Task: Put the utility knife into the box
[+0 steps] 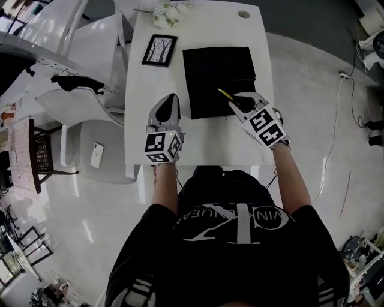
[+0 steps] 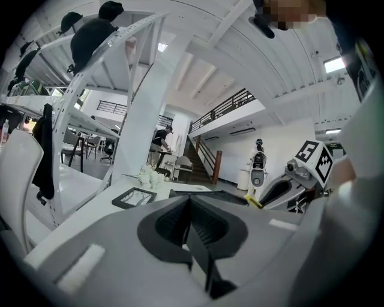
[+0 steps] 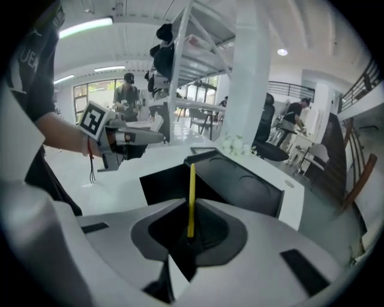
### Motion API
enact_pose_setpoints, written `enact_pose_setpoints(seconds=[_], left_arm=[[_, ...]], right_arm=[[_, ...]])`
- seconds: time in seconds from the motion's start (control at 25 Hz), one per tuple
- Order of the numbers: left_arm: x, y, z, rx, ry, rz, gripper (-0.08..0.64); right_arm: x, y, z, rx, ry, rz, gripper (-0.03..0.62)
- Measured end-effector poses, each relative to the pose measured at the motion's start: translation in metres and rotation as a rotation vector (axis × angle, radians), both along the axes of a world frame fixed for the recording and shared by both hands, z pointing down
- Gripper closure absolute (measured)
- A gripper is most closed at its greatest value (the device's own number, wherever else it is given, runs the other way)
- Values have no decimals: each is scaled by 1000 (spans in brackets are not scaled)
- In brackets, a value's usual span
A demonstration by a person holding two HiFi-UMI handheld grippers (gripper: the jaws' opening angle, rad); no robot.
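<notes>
A black box lies open on the white table, with its lid part toward the far side. My right gripper hovers over the box's near right part, shut on a thin yellow utility knife that sticks out forward. In the right gripper view the knife stands upright between the jaws, above the box. My left gripper rests just left of the box, shut with nothing in it. The left gripper view shows its closed jaws, my left gripper, and the knife far right.
A black picture frame and white flowers sit at the table's far left. A round cable hole is at the far right corner. White chairs and a phone lie to the left of the table.
</notes>
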State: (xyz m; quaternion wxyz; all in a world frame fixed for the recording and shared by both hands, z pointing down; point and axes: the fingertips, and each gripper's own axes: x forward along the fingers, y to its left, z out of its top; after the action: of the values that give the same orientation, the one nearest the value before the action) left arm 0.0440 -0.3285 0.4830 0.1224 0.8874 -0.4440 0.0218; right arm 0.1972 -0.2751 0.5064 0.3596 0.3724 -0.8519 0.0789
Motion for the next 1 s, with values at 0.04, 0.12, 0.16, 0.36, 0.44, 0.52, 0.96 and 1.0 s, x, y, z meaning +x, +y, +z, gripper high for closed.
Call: enact_pose_setpoints(seconds=[0.04, 0.12, 0.16, 0.36, 0.44, 0.52, 0.96, 1.0], left_arm=[[-1, 1, 0, -2, 0, 0, 549], [-3, 5, 1, -6, -6, 1, 549], [-4, 7, 2, -10, -9, 0, 549], [-13, 12, 7, -32, 6, -41, 549], [-16, 16, 8, -36, 7, -51, 549], [-22, 18, 10, -40, 8, -69, 549], [-35, 18, 12, -65, 24, -158, 549], [-33, 19, 12, -68, 26, -159, 549]], right_arm=[[-3, -2, 5, -24, 21, -21, 540], [-8, -3, 15, -72, 57, -63, 540], [-11, -4, 21, -99, 74, -84, 540], [-17, -7, 51, -221, 184, -215, 540], [-18, -8, 60, -239, 230, -263, 540], [-20, -8, 68, -258, 241, -285, 540], [-40, -1, 85, -355, 178, -386, 540], [-39, 0, 87, -358, 181, -397, 540]])
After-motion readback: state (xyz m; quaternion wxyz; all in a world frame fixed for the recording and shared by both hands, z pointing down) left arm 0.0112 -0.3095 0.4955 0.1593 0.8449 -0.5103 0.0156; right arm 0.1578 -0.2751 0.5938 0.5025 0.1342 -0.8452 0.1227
